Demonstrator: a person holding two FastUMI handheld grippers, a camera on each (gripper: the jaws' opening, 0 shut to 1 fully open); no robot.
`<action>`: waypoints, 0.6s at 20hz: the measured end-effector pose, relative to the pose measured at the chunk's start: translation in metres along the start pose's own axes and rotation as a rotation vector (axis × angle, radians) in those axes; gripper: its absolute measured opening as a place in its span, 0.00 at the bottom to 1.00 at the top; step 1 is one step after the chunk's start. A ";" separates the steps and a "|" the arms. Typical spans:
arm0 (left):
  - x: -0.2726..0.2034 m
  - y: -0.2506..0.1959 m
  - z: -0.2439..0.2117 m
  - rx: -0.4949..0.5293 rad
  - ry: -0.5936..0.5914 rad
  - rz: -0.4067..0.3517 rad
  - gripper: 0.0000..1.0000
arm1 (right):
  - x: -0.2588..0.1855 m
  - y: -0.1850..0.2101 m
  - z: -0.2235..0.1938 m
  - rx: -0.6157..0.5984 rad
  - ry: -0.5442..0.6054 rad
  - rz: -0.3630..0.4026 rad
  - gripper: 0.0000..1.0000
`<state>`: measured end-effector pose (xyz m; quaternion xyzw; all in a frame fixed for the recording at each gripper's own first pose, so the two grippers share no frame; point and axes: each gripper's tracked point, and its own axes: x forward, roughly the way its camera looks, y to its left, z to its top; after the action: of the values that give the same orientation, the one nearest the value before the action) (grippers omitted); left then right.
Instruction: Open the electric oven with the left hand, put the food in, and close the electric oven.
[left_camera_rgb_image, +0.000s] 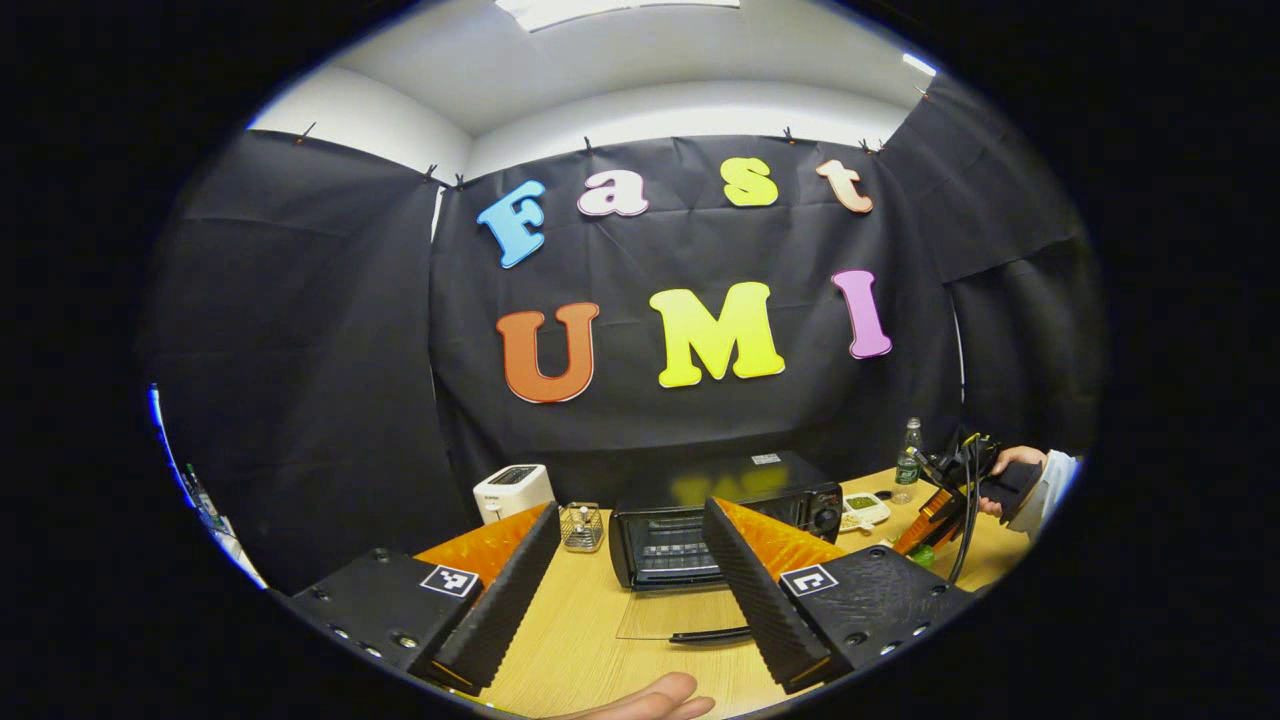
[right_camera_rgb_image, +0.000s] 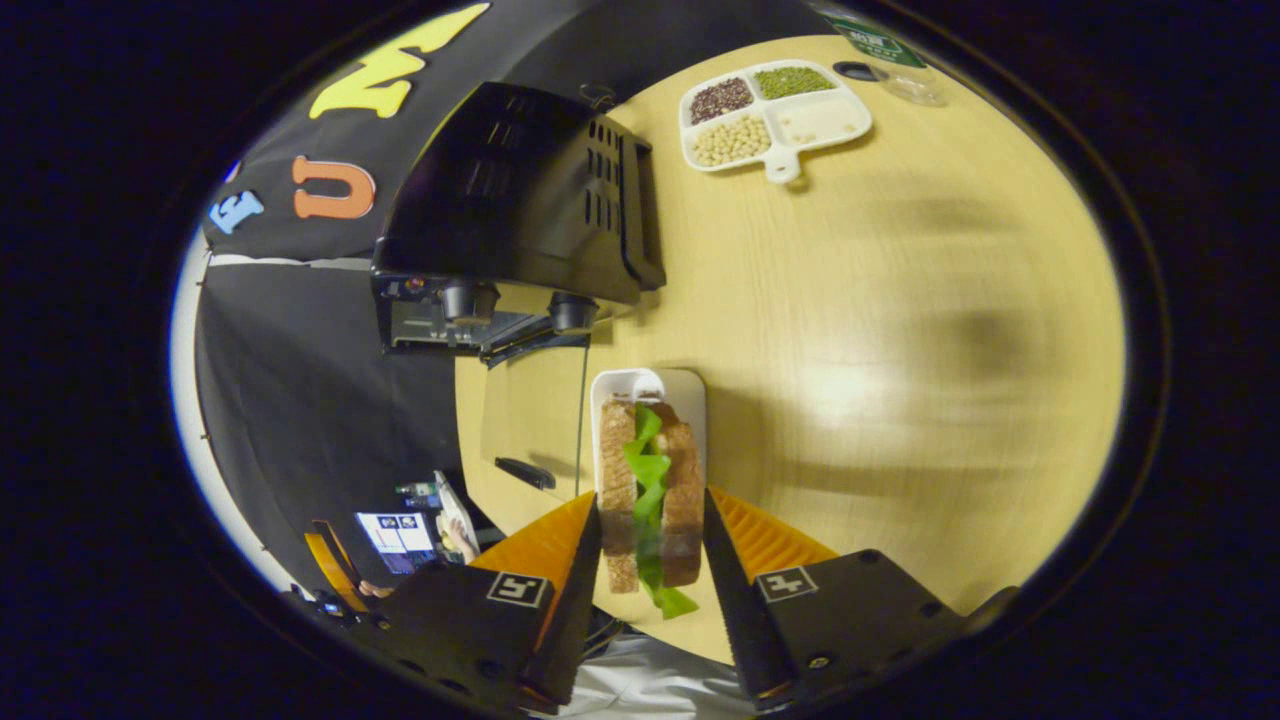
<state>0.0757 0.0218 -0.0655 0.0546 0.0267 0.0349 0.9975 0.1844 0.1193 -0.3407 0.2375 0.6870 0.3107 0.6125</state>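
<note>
Gripping the sandwich (right_camera_rgb_image: 650, 490) between both fingers, the right gripper (right_camera_rgb_image: 652, 570) holds it above a small white tray (right_camera_rgb_image: 690, 395) on the wooden table (right_camera_rgb_image: 900, 330); the bread slices stand on edge with green lettuce between them. In the right gripper view the electric oven (right_camera_rgb_image: 520, 190) sits on the far left part of the table with its glass door (right_camera_rgb_image: 525, 420) folded down flat, the door's dark handle nearest the table edge. A white divided dish (right_camera_rgb_image: 775, 115) of beans and grains lies farther off, to the right of the oven.

In the left gripper view the left gripper (left_camera_rgb_image: 630, 590) is spread wide with nothing between its fingers, hovering over the table (left_camera_rgb_image: 580, 640) in front of the oven (left_camera_rgb_image: 720, 520). The oven's door (left_camera_rgb_image: 670, 612) lies open toward the camera and the wire rack shows inside. To the left of the oven stand a small wire basket (left_camera_rgb_image: 581, 527) and a white toaster (left_camera_rgb_image: 512, 491). To the right are the divided dish (left_camera_rgb_image: 866, 508) and a clear bottle (left_camera_rgb_image: 908, 460), with the right gripper (left_camera_rgb_image: 930, 520) and the hand (left_camera_rgb_image: 1010, 475) holding it at the far right. A fingertip (left_camera_rgb_image: 650, 698) shows at the near edge.
</note>
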 end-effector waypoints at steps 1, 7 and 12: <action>-0.001 -0.002 0.001 0.000 0.001 -0.006 0.89 | 0.001 0.002 -0.001 -0.010 0.001 0.001 0.54; -0.009 0.002 -0.001 -0.028 -0.006 0.006 0.95 | -0.006 0.003 -0.003 0.045 -0.056 -0.034 0.37; -0.022 0.012 -0.007 -0.045 -0.004 0.016 0.95 | -0.019 0.018 -0.015 0.055 -0.124 -0.020 0.36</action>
<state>0.0529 0.0325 -0.0700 0.0322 0.0237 0.0433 0.9983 0.1710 0.1160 -0.3141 0.2662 0.6583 0.2704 0.6501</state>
